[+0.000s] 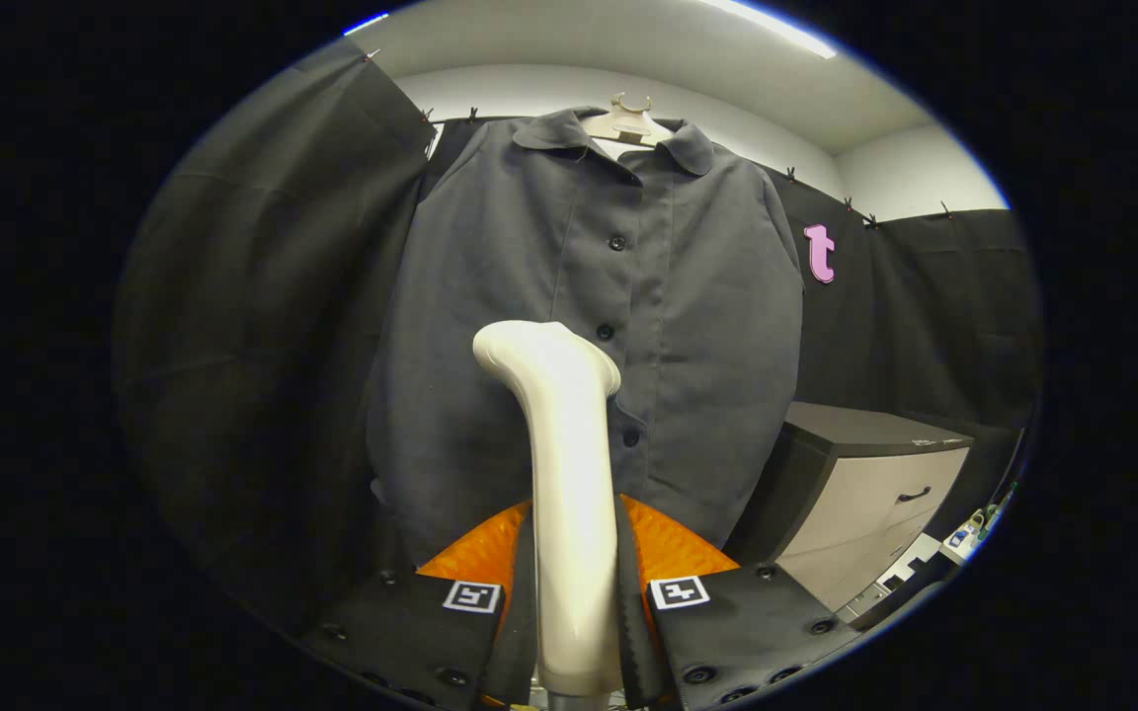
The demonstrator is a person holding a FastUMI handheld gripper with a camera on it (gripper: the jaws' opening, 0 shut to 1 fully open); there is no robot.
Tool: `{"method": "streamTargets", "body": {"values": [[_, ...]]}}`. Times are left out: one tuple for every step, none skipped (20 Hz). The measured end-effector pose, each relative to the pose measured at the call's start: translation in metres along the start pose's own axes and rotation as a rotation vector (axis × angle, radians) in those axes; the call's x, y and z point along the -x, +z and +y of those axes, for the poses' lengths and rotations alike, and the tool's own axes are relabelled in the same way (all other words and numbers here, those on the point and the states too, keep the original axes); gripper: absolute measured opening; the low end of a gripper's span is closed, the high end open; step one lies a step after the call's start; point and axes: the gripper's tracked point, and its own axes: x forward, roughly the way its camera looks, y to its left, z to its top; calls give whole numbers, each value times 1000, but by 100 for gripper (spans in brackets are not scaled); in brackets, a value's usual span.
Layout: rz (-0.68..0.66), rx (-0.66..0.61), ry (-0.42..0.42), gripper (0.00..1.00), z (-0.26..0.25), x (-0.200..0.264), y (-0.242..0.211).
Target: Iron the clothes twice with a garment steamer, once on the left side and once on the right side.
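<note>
The gripper (574, 592) had its fingers closed on the white steamer (569, 494), which stood upright just ahead of the grey shirt (529, 276) hanging on a hanger (628, 123).

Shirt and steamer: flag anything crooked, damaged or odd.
Nothing stands out. The grey shirt hangs straight and buttoned on its hanger; the gripper is shut on the steamer, held upright just ahead of the shirt front.
</note>
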Motion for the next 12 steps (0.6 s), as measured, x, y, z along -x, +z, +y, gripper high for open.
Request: {"method": "streamTargets", "body": {"values": [[5, 2, 4, 41, 1, 2, -5], [8, 2, 10, 41, 4, 3, -7], [13, 4, 15, 41, 6, 3, -10], [21, 11, 18, 41, 7, 3, -14], [31, 20, 17, 41, 7, 3, -18], [46, 26, 15, 41, 8, 4, -24], [61, 29, 15, 41, 8, 5, -30], [67, 26, 17, 41, 10, 9, -35], [71, 25, 19, 41, 10, 11, -38], [76, 28, 21, 41, 11, 13, -39], [82, 39, 20, 41, 11, 13, -44], [87, 51, 14, 41, 10, 15, -46]]}}
